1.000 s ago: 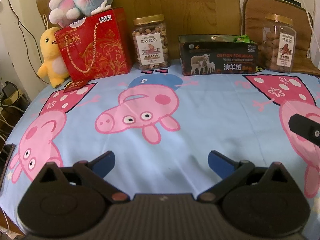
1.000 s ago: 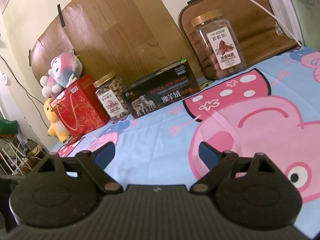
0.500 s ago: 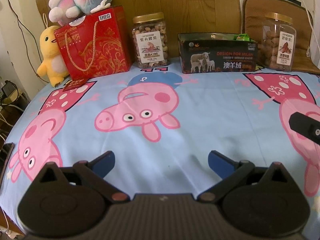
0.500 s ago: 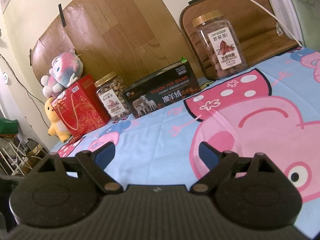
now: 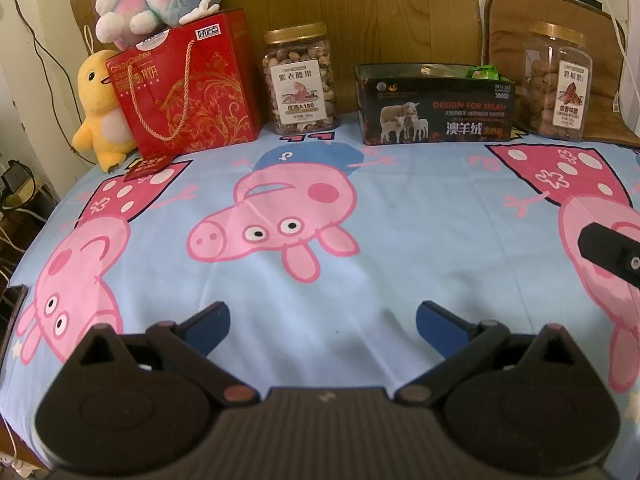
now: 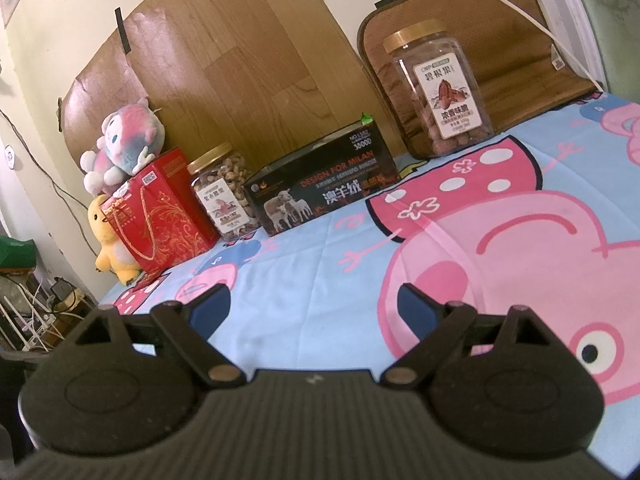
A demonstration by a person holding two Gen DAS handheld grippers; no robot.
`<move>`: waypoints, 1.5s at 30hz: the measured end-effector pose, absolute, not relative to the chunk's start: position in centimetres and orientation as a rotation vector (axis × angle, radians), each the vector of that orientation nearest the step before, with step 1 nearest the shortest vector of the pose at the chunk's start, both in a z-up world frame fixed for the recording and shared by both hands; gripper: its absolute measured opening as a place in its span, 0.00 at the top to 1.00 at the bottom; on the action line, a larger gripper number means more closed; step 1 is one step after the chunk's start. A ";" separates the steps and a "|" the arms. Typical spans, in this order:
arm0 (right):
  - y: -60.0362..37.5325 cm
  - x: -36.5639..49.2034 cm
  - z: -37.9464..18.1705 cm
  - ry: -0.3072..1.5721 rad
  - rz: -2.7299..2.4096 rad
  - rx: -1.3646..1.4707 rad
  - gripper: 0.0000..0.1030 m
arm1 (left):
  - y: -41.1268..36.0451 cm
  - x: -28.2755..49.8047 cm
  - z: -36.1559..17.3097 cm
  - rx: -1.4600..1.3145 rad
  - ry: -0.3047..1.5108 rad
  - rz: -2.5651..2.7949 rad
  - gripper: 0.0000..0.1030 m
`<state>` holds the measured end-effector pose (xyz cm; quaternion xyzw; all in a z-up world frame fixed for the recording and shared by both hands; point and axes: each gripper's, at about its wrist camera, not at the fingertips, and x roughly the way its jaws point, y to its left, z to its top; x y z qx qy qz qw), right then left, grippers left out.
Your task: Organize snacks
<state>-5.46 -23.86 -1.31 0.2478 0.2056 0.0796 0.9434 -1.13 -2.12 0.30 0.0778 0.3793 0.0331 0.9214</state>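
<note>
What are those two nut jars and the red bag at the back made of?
Both nut jars look like clear, glossy plastic with gold lids, probably plastic or metal: the nuts show through the walls. The red bag looks like stiff glossy cardboard with gold print and a twisted gold cord handle.

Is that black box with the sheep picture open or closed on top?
Open. The black sheep-print box has no lid in the left wrist view; its inner back wall shows, and a green packet pokes above the rim.
</note>
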 end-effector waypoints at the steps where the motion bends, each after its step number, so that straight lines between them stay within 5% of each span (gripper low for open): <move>1: -23.9 -5.5 -1.3 0.419 0.163 0.505 0.10 | -2.2 -1.0 0.4 0.160 0.780 0.068 0.00; 45: -24.8 -5.2 -1.7 0.419 0.157 0.525 0.10 | -3.1 -0.5 0.4 0.180 0.799 0.041 0.00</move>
